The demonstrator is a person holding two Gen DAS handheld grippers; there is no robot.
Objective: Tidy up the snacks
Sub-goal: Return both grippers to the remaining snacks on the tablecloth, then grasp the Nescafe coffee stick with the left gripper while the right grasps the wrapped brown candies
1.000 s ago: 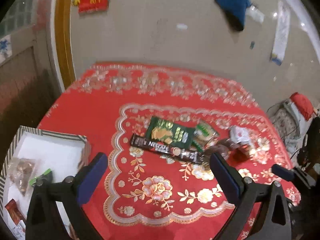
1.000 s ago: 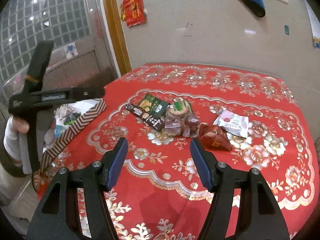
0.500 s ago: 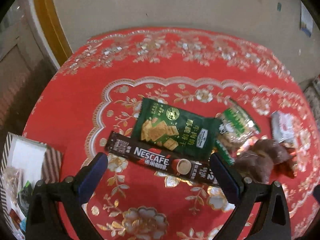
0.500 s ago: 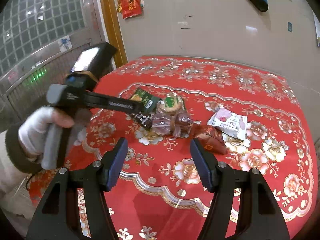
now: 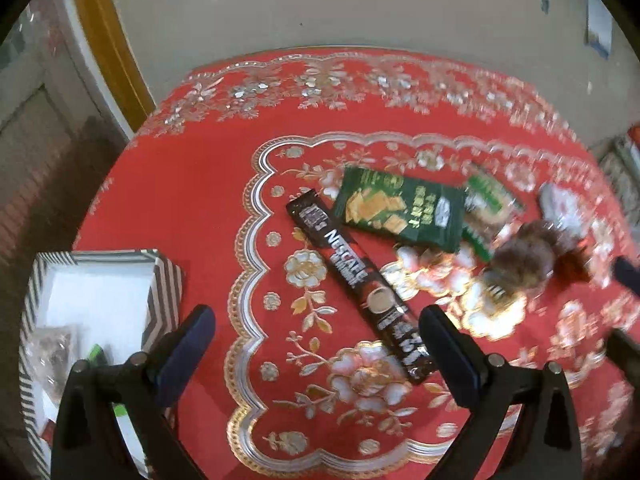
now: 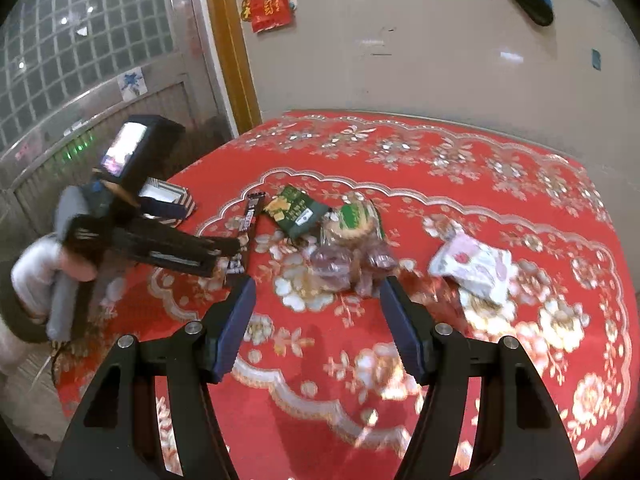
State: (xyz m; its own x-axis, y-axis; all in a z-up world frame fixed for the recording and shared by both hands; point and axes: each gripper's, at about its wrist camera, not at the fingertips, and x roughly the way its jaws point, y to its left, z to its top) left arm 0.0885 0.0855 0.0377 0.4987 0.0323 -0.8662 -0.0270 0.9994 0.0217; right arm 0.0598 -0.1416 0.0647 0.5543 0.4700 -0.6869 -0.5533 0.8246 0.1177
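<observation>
A dark Nescafe stick (image 5: 360, 280) lies slantwise on the red tablecloth (image 5: 200, 220). Its lower end sits between the fingers of my open left gripper (image 5: 316, 340), close to the right finger and apart from the pads. Behind it lie a green cracker pack (image 5: 400, 212), a round green cookie pack (image 5: 486, 208) and clear-wrapped brown snacks (image 5: 524, 260). In the right wrist view my right gripper (image 6: 320, 320) stands open and empty just before the clear-wrapped snacks (image 6: 348, 264). The left gripper (image 6: 192, 252) points at the stick (image 6: 250, 220). A white-and-pink pack (image 6: 472, 264) lies to the right.
A striped box (image 5: 160, 280) with a white inside stands at the table's left edge and holds a few packets. A person's gloved hand (image 6: 36, 272) holds the left gripper beyond that edge. A wall and a wooden door frame (image 6: 232, 40) lie behind the table.
The left gripper has sunk and tipped down over the Nescafe stick, which now reaches between its fingers. The right gripper has drawn nearer the clear-wrapped snacks. Both stay open.
</observation>
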